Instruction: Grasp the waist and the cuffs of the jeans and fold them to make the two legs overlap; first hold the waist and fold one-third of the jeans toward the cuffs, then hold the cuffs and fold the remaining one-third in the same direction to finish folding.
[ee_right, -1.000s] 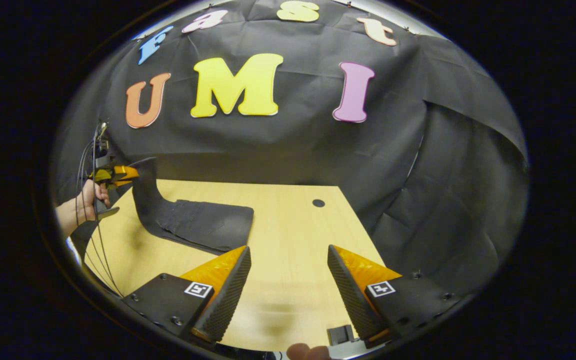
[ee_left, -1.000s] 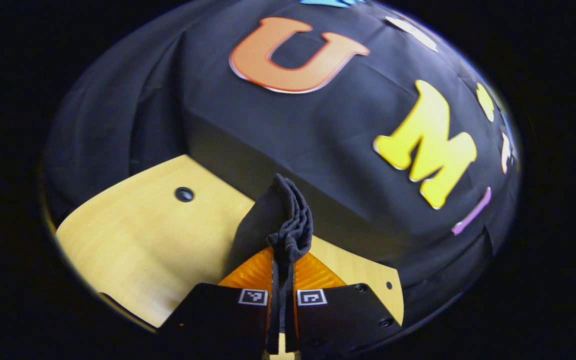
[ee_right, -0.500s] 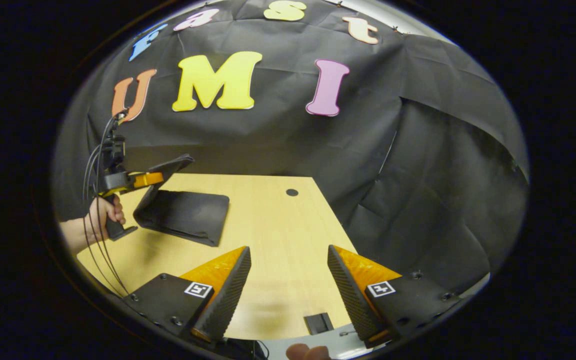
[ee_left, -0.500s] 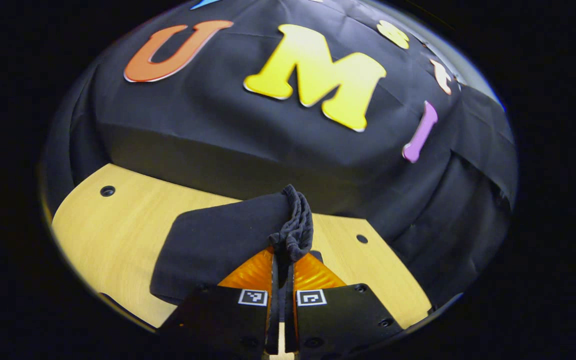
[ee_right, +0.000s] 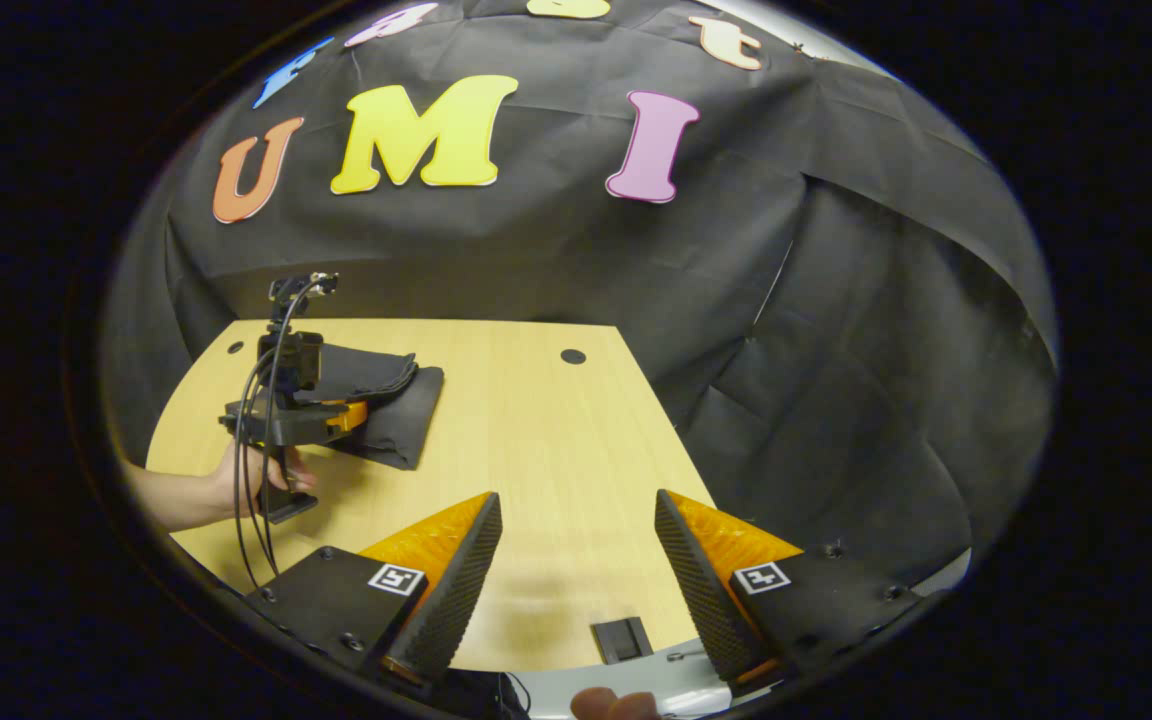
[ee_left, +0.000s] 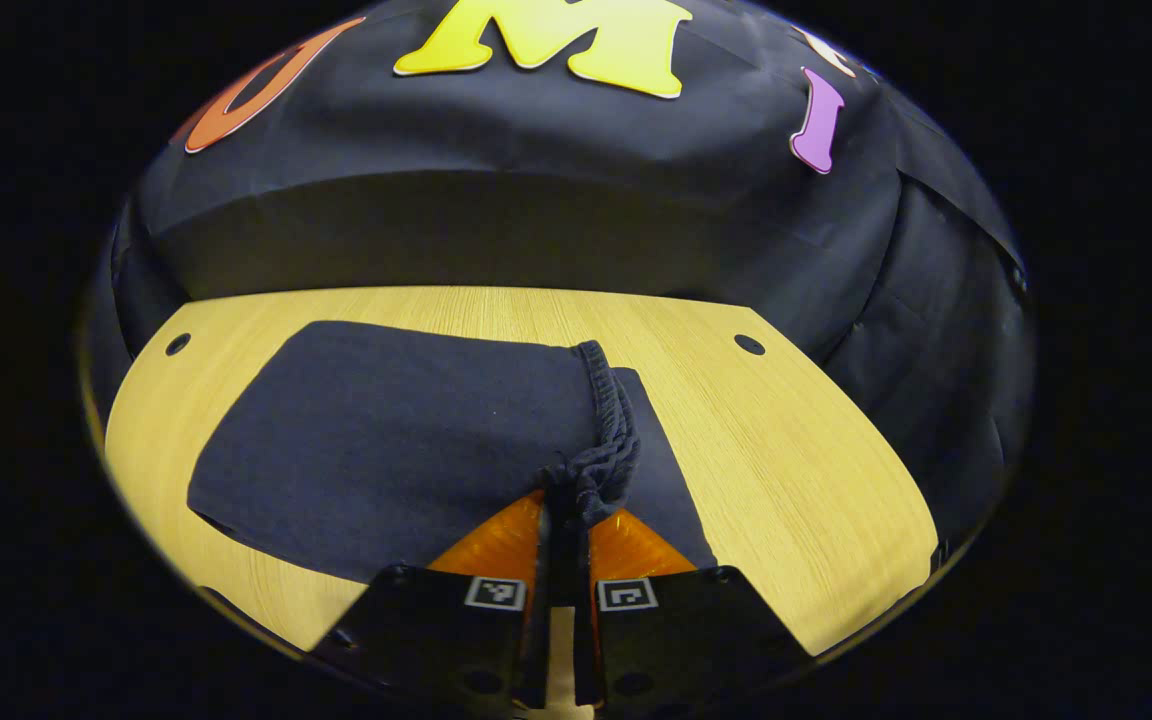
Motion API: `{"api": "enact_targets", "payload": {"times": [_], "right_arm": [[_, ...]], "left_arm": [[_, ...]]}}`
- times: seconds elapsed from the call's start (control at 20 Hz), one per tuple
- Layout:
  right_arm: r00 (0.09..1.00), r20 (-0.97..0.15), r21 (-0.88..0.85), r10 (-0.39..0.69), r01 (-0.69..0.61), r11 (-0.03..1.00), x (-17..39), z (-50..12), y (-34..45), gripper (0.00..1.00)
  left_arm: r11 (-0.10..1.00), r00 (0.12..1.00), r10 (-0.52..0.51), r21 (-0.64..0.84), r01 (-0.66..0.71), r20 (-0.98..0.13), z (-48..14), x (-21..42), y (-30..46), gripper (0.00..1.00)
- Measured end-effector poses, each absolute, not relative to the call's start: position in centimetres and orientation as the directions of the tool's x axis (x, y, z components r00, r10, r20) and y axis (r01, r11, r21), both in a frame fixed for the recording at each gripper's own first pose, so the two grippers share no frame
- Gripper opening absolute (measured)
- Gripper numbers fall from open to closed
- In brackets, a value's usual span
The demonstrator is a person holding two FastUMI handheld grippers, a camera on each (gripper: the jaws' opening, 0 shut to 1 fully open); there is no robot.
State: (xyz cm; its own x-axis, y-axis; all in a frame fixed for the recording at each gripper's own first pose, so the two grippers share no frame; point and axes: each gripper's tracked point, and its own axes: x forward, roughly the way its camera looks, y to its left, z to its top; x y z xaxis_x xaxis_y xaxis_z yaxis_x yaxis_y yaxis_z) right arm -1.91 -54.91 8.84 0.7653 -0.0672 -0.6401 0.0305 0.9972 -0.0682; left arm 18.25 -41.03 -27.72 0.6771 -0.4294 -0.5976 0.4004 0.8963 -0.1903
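Jeans (ee_left: 386,430), dark, folded, layered

Left gripper (ee_left: 566,505): black housing plates with dark screws, a square black-and-white marker tag on each. Right gripper (ee_right: 576,560): ridged finger pads (ee_right: 456,585), matching black plates, screws and tags. Left gripper body (ee_right: 286,420) carries looped black cables; hand (ee_right: 256,475) bare, no sleeve visible.

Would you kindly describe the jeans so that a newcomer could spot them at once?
Start at the pale wooden table before the black cloth wall. On its far left part lies the dark folded jeans, the sole garment there. Their bunched, ribbed hem is pinched in the left claw, unlike the bare wood around them.
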Motion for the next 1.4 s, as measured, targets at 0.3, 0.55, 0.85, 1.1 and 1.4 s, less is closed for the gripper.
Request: {"api": "enact_targets", "payload": {"times": [0.3, 0.55, 0.85, 1.1, 1.4], "right_arm": [[0.806, -0.591, -0.007, 0.011, -0.019, 1.000, 0.1, 10.5, -50.6, 0.96], [0.872, -0.477, 0.028, 0.111, -0.112, 0.993, 1.0, 14.1, -44.1, 0.98], [0.943, -0.249, 0.054, 0.221, -0.214, 0.975, 1.4, 22.9, -35.7, 0.94], [0.968, -0.078, 0.079, 0.240, -0.234, 0.969, -0.8, 29.6, -32.1, 0.94], [0.981, -0.010, 0.077, 0.196, -0.195, 0.978, -3.6, 30.6, -31.4, 0.94]], "left_arm": [[0.872, 0.680, -0.482, -0.230, 0.431, -0.553, -22.3, 16.1, -41.2, 1.00], [0.886, 0.789, -0.463, -0.222, 0.407, -0.403, -11.6, 14.3, -34.2, 1.00], [0.933, 0.912, -0.355, -0.145, 0.330, -0.205, 1.0, 10.8, -22.7, 0.99], [0.962, 0.964, -0.265, -0.071, 0.263, -0.018, 9.9, 6.1, -17.4, 0.98], [0.973, 0.970, -0.229, -0.013, 0.230, 0.084, 12.3, 3.2, -15.3, 0.98]]}}
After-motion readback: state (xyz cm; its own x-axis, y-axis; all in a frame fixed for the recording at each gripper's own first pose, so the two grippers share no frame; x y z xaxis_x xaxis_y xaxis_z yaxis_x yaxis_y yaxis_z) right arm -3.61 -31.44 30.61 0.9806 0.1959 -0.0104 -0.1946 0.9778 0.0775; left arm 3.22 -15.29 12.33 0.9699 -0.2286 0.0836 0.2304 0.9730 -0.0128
